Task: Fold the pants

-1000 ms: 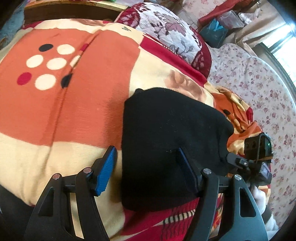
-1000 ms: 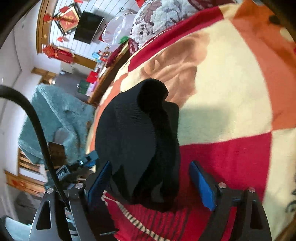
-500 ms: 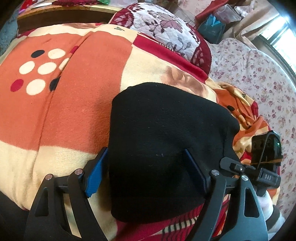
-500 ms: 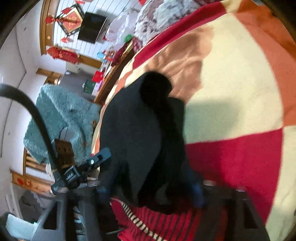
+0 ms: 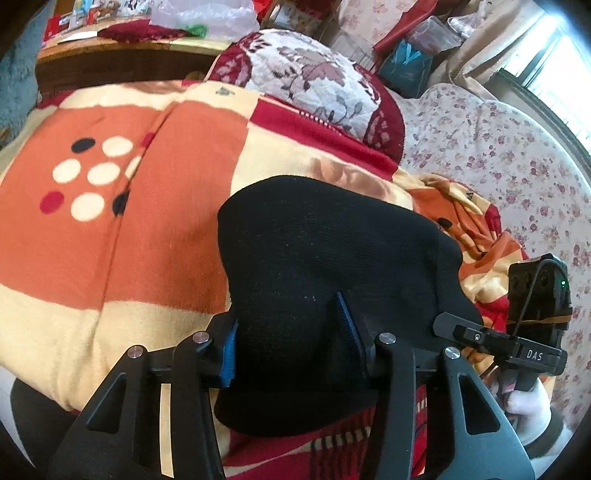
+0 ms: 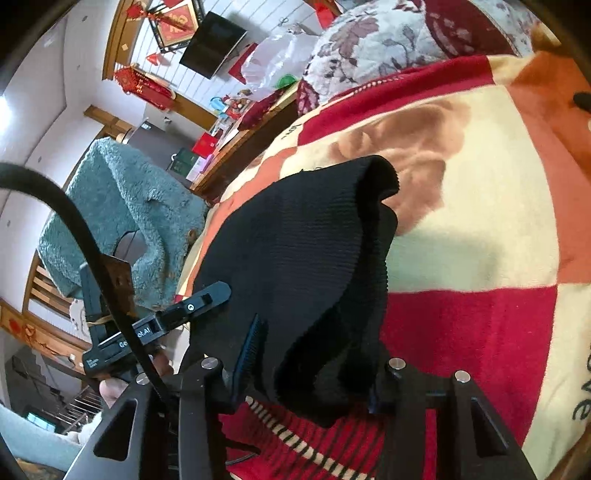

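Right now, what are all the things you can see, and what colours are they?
pants: one, black, bunched on the blanket, pinched at both ends by the grippers
blanket: one, orange, cream and red, spread under the pants
pillow: one, white and maroon floral, beyond the blanket
throw: one, teal and fuzzy, draped on a chair
plastic bag: one, clear, on the wooden headboard
left gripper: one, black with blue pads, shut on the pants
right gripper: one, black with blue pads, shut on the pants

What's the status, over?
Left gripper and right gripper have just closed, each clamped on the near edge of the black pants. Pants bunched on the patterned blanket. Nothing in the way.
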